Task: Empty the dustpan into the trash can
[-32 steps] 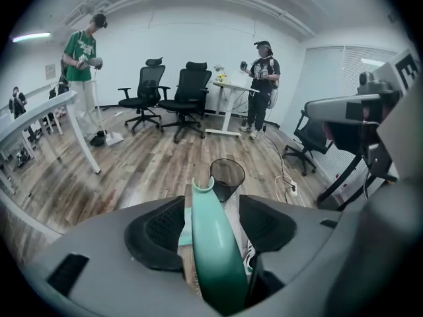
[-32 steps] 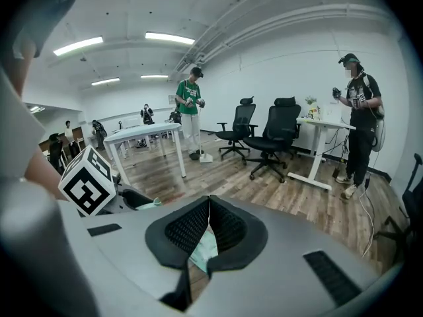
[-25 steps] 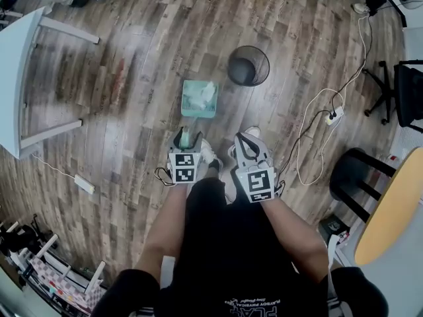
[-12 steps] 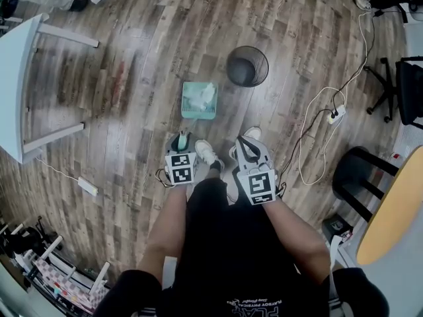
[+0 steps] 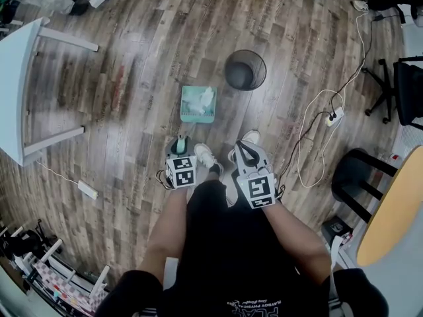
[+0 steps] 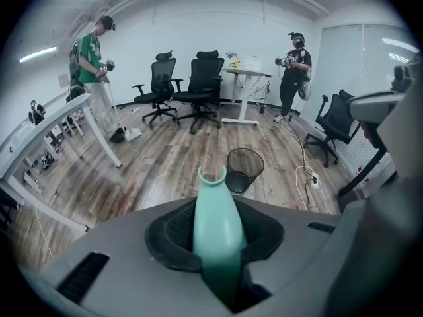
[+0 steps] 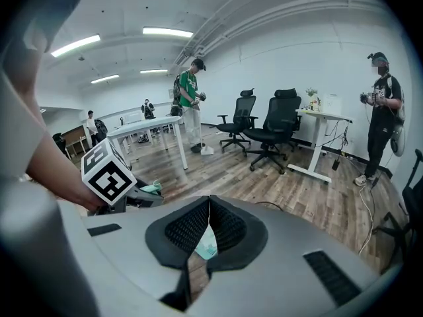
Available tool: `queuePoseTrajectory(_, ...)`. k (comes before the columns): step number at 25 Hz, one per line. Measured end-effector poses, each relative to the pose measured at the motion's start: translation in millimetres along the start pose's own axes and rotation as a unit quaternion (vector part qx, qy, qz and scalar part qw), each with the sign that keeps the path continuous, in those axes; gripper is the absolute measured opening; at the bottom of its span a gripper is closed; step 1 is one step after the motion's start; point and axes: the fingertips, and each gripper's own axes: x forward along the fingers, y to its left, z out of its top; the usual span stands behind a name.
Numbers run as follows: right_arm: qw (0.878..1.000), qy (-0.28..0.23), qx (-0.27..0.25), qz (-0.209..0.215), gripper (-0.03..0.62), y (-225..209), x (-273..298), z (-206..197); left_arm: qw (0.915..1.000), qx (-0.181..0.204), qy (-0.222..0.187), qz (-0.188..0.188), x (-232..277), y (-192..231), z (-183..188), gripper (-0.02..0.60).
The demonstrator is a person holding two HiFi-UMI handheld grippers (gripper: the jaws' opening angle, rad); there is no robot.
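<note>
Gripping: the left gripper (image 5: 180, 144) is clenched on the upright handle (image 6: 215, 223) of the mint-green plastic dustpan (image 5: 198, 103). Its jaws have just been closing, and the handle now sits between the black pads, its notched top poking out past the jaw tips.
Dustpan tray: flat on the brown wood-plank floor (image 5: 132, 78), just ahead of the left jaws and below them.
Load: crumpled white paper (image 5: 202, 99) lies inside the tray.
Trash can: a round black wire-mesh trash can (image 6: 241, 177) stands upright beyond the left jaws, past the tray and slightly to their right, apart from it.
Right gripper: the right gripper (image 5: 243, 149) has its jaws pressed together at the tips with nothing between them. It hangs beside the left gripper, and a sliver of the green tray shows far beyond its jaws.
</note>
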Motion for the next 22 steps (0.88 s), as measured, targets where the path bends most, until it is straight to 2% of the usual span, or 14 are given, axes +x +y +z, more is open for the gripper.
queuePoseTrajectory(14, 0.999, -0.017, -0.027, -0.014, 0.023, 3, -16, 10, 0.9989, 0.04, -0.016, 0.018, -52, 19, -5, 0.106)
queuePoseTrajectory(22, 0.997, -0.028, -0.031, -0.066, 0.023, -7, -44, 16, 0.9955, 0.071, -0.061, 0.016, -91, 36, 19, 0.106)
